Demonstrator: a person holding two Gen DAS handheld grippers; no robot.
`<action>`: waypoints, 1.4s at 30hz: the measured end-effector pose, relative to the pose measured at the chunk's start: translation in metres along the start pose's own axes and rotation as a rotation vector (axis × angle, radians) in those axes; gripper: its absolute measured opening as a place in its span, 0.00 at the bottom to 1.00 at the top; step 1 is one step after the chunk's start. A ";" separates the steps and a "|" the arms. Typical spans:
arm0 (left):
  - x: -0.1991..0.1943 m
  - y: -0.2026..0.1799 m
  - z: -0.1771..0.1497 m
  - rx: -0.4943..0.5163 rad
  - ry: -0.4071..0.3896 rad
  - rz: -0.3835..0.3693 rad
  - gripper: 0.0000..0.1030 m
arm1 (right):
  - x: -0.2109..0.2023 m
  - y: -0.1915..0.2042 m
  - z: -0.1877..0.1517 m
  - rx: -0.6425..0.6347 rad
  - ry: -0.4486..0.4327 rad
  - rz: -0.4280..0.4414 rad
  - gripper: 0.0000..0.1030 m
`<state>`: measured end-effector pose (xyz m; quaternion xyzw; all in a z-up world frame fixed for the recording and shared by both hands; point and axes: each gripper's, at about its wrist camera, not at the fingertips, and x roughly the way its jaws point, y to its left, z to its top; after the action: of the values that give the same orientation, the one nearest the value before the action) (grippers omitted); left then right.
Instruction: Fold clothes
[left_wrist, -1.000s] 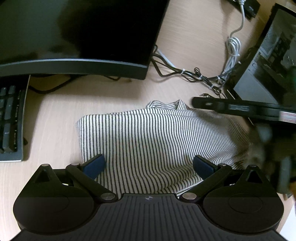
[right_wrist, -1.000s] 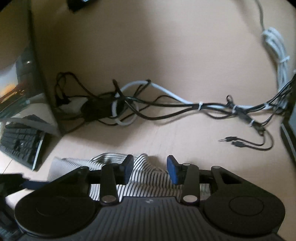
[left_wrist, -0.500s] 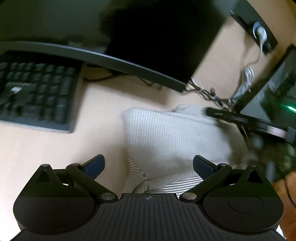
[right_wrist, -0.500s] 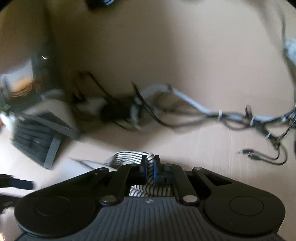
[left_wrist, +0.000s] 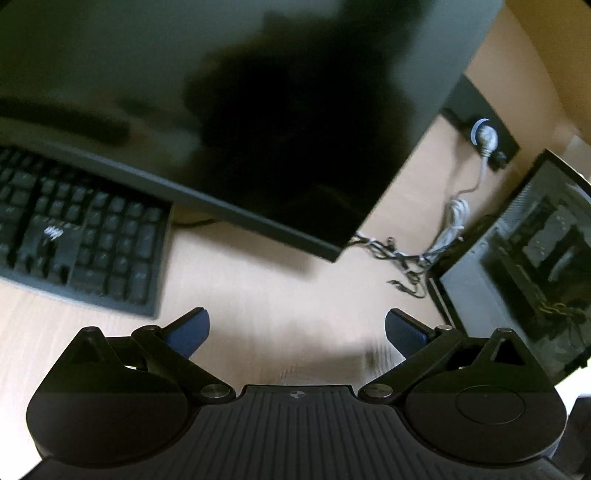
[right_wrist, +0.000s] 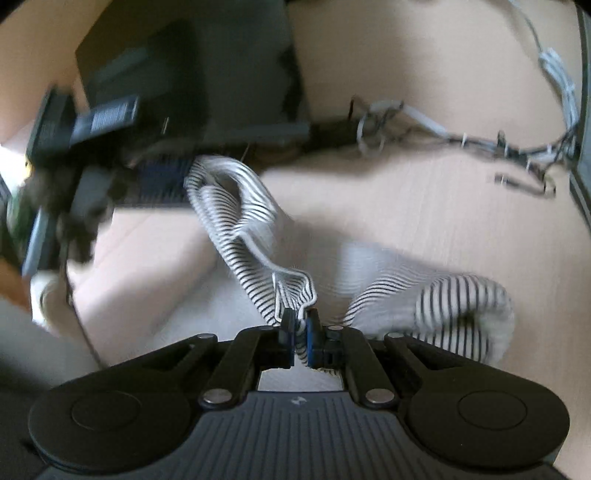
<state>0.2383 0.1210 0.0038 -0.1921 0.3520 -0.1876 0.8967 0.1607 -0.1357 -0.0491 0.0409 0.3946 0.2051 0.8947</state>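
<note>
The black-and-white striped garment (right_wrist: 255, 236) hangs lifted above the wooden desk in the right wrist view. My right gripper (right_wrist: 300, 326) is shut on its edge seam. The cloth stretches up and left toward my left gripper (right_wrist: 162, 177), which shows blurred there, beside or touching the cloth's far end; I cannot tell if it holds it. A rolled striped part (right_wrist: 461, 314) sags at the right. In the left wrist view my left gripper (left_wrist: 295, 332) has its blue fingers wide apart over bare desk, with no cloth visible between them.
A dark monitor (left_wrist: 221, 110) looms close ahead of the left gripper. A black keyboard (left_wrist: 85, 240) lies at the left. A second screen (left_wrist: 524, 258) stands at the right. Tangled cables (right_wrist: 461, 136) lie on the desk behind the garment.
My right gripper shut on the garment's edge and lifted it off the desk. The left gripper swung up and left; the garment left its view.
</note>
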 end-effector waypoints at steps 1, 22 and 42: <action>0.000 -0.003 0.000 0.011 0.005 -0.015 1.00 | -0.002 0.004 -0.009 -0.002 0.017 0.001 0.05; 0.012 0.005 -0.062 0.054 0.427 -0.128 0.93 | -0.051 -0.080 -0.015 0.409 -0.052 -0.144 0.60; 0.079 -0.030 0.001 0.070 0.333 -0.173 0.28 | -0.011 -0.104 0.065 0.302 -0.183 -0.081 0.22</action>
<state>0.2867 0.0589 -0.0254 -0.1565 0.4710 -0.3056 0.8126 0.2354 -0.2291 -0.0215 0.1776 0.3392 0.1026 0.9181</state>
